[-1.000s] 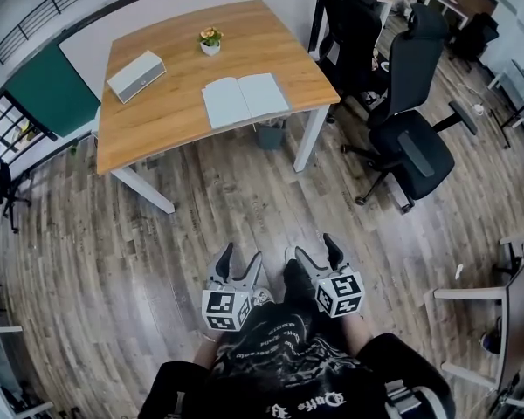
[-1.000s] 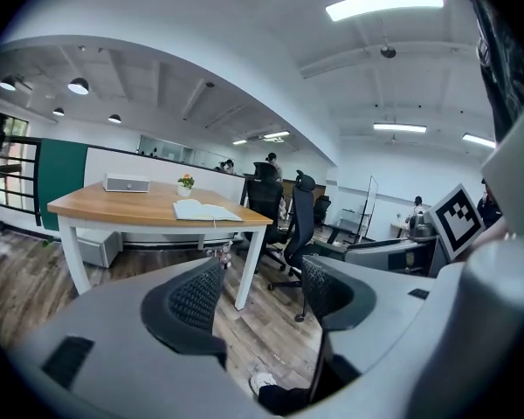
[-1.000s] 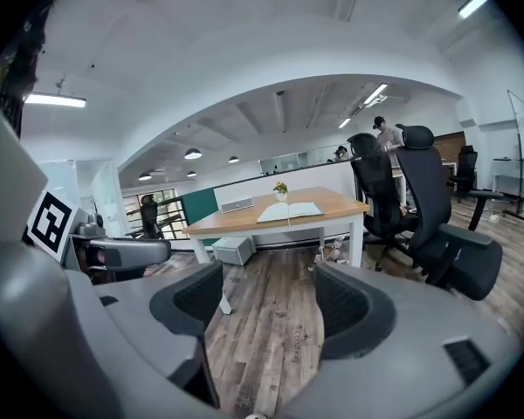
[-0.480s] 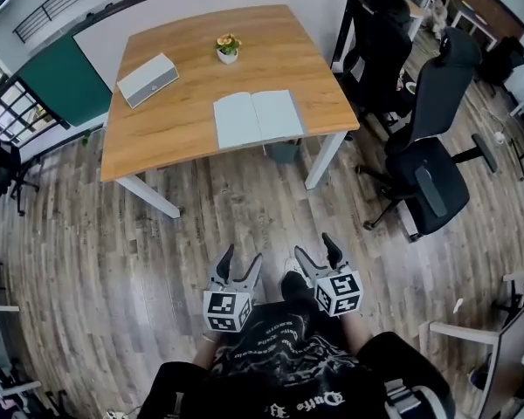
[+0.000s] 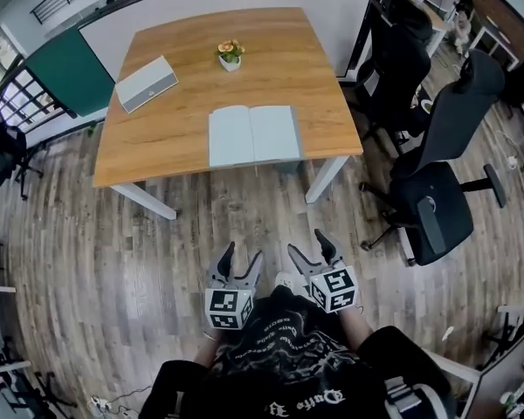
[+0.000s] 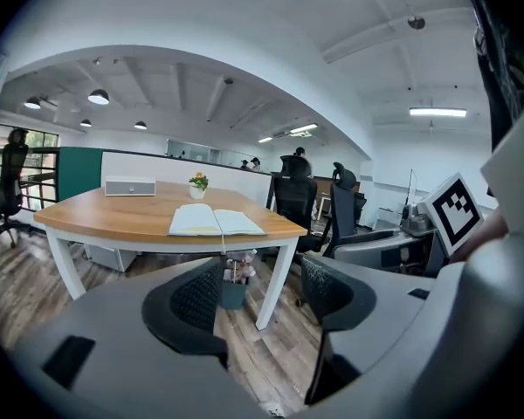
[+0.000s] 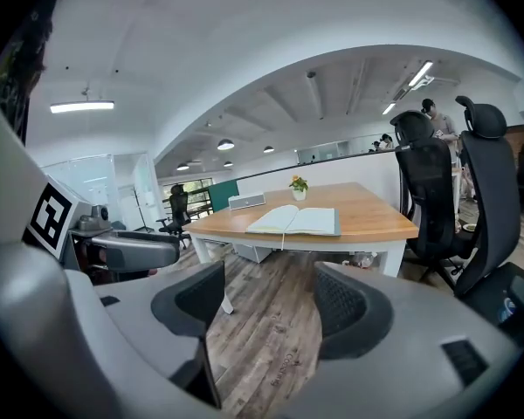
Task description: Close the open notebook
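Note:
An open notebook (image 5: 254,135) with pale pages lies flat near the front edge of a wooden table (image 5: 175,138). The left gripper view shows the notebook (image 6: 215,221) ahead on the table, and so does the right gripper view, where the notebook (image 7: 294,220) sits past the jaws. Both grippers are held close to my body, well short of the table. My left gripper (image 5: 240,257) is open and holds nothing. My right gripper (image 5: 307,243) is open too, with only floor between its jaws.
A grey box (image 5: 146,83) and a small potted plant (image 5: 230,55) stand further back on the table. Black office chairs (image 5: 437,186) stand to the right of it. A bin (image 6: 232,287) sits under the table. Wooden floor lies between me and the table.
The table and notebook have come closer and shifted toward the middle of the head view as I walk forward. Both grippers stay open in front of my body.

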Action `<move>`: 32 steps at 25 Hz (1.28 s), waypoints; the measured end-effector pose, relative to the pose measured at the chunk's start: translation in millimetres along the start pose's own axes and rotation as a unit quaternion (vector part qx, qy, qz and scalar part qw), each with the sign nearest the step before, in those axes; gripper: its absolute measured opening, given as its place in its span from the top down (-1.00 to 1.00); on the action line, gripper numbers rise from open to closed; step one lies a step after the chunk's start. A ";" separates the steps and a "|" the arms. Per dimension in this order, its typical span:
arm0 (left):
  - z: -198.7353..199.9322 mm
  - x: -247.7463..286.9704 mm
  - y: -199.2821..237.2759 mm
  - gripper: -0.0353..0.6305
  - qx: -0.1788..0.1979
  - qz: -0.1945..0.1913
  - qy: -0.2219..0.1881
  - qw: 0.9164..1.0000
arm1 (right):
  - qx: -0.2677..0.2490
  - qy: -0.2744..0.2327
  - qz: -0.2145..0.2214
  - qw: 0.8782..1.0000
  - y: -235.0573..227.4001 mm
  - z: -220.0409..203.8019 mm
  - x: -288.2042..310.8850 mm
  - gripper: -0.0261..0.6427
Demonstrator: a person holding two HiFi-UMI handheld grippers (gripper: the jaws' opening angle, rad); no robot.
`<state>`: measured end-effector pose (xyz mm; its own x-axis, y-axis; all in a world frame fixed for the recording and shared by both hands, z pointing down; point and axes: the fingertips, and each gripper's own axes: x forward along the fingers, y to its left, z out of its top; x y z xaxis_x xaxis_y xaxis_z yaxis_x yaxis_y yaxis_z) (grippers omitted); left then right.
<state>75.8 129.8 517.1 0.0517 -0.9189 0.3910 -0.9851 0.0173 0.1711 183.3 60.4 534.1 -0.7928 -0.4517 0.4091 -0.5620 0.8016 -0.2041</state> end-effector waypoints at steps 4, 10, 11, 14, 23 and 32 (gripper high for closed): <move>9.3 27.9 -12.0 -0.01 -0.002 0.008 -0.002 1.000 | -0.004 0.015 0.013 1.000 -27.2 2.1 9.1 0.02; 14.7 54.9 -20.7 -0.01 0.007 0.008 0.005 1.000 | 0.012 0.021 0.009 1.000 -51.5 -1.7 16.7 0.04; 16.9 57.9 -21.2 -0.01 0.009 0.008 0.004 1.000 | 0.017 0.023 0.009 1.000 -53.9 -2.7 17.2 0.04; 22.4 65.9 -19.1 -0.01 0.010 0.009 0.002 1.000 | 0.022 0.026 0.008 0.999 -59.1 -1.9 20.5 0.04; 31.4 101.9 11.3 -0.01 0.006 0.000 0.006 1.000 | 0.056 0.031 -0.022 0.998 -85.4 3.4 51.4 0.04; 71.2 162.1 70.2 -0.01 0.023 -0.031 0.006 0.999 | 0.080 0.024 -0.063 0.995 -106.1 40.9 116.2 0.06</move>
<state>3.3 -46.1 528.2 0.1140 -0.9130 0.3916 -0.9865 -0.0573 0.1536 141.2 -93.1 566.9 -0.7041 -0.5221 0.4812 -0.6892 0.6656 -0.2862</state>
